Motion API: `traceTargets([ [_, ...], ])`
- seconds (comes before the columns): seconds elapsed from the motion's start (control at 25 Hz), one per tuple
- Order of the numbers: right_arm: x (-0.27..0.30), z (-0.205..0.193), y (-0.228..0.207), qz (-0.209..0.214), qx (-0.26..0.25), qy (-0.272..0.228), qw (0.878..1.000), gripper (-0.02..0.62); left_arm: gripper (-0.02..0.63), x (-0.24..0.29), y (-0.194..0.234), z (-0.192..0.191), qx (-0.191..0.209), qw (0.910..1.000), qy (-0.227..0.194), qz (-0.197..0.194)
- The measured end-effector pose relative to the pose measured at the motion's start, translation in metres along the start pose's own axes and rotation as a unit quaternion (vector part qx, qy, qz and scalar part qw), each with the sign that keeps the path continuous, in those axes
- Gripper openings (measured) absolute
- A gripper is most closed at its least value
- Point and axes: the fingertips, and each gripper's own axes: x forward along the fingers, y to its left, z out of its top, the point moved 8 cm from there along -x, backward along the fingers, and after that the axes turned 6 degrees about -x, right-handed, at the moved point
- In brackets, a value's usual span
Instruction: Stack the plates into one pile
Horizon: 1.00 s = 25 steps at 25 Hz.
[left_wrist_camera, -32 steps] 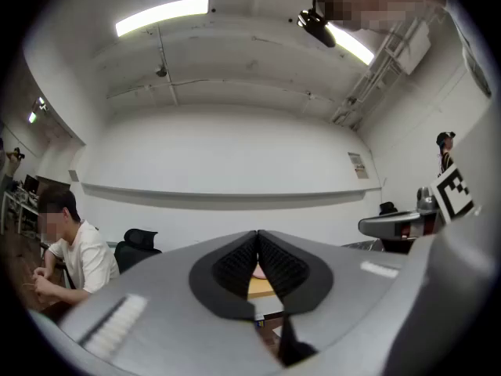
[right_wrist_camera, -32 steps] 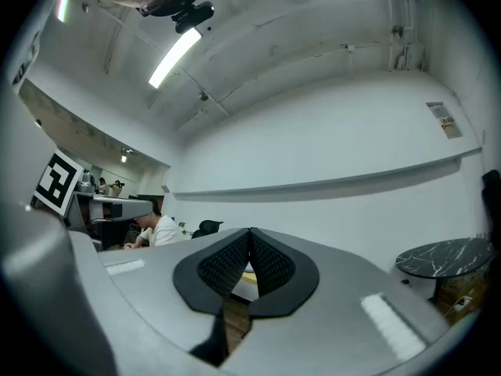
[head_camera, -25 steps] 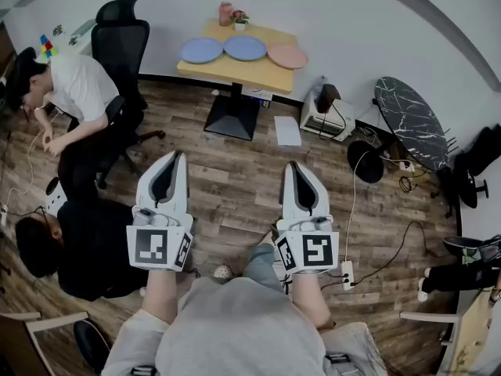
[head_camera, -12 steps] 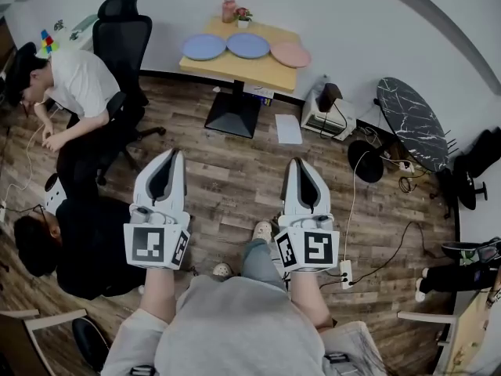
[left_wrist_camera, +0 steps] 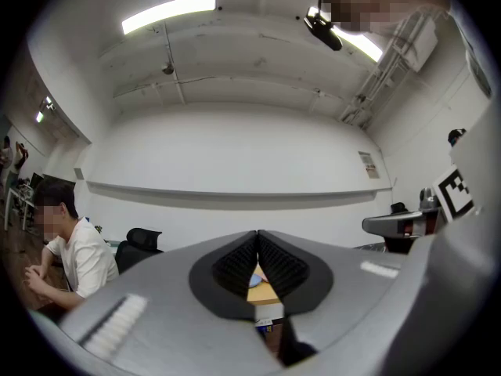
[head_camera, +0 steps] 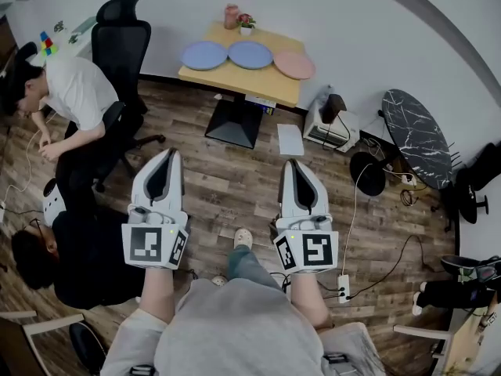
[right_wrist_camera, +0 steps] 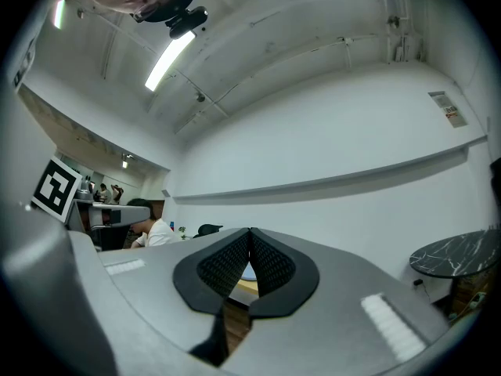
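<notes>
Three plates lie side by side on a small wooden table (head_camera: 258, 84) far ahead by the wall: a blue plate (head_camera: 203, 55) at left, a second blue plate (head_camera: 250, 54) in the middle, a pink plate (head_camera: 295, 64) at right. My left gripper (head_camera: 167, 157) and right gripper (head_camera: 290, 168) are held out over the wood floor, well short of the table. Both are shut with nothing between the jaws. In the left gripper view a sliver of the table (left_wrist_camera: 264, 291) shows through the jaw gap; the jaw tips (left_wrist_camera: 257, 233) meet. In the right gripper view the tips (right_wrist_camera: 250, 231) also meet.
A pink cup (head_camera: 231, 15) and a small plant (head_camera: 247, 21) stand at the table's back edge. A black office chair (head_camera: 119, 45) and a seated person in white (head_camera: 70, 92) are at left, another person (head_camera: 70, 249) lower left. A black marble table (head_camera: 413, 125), boxes and cables lie at right.
Both grippers have moved forward across the floor with the person walking; the table with the plates appears slightly nearer. Jaws stay shut.
</notes>
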Motion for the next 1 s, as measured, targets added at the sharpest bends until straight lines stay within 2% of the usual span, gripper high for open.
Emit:
traceTargets([
  [0.64,0.143,-0.017,-0.084,0.053,0.006,-0.021,0.998,0.003,0.060,0.148,0.004,-0.008,0.008,0.9993,-0.016,0.033],
  [1.0,0.188,-0.031,-0.120,0.080,0.000,-0.026,0.996,0.003,0.060,0.197,-0.003,-0.013,0.019,0.9983,-0.026,0.049],
])
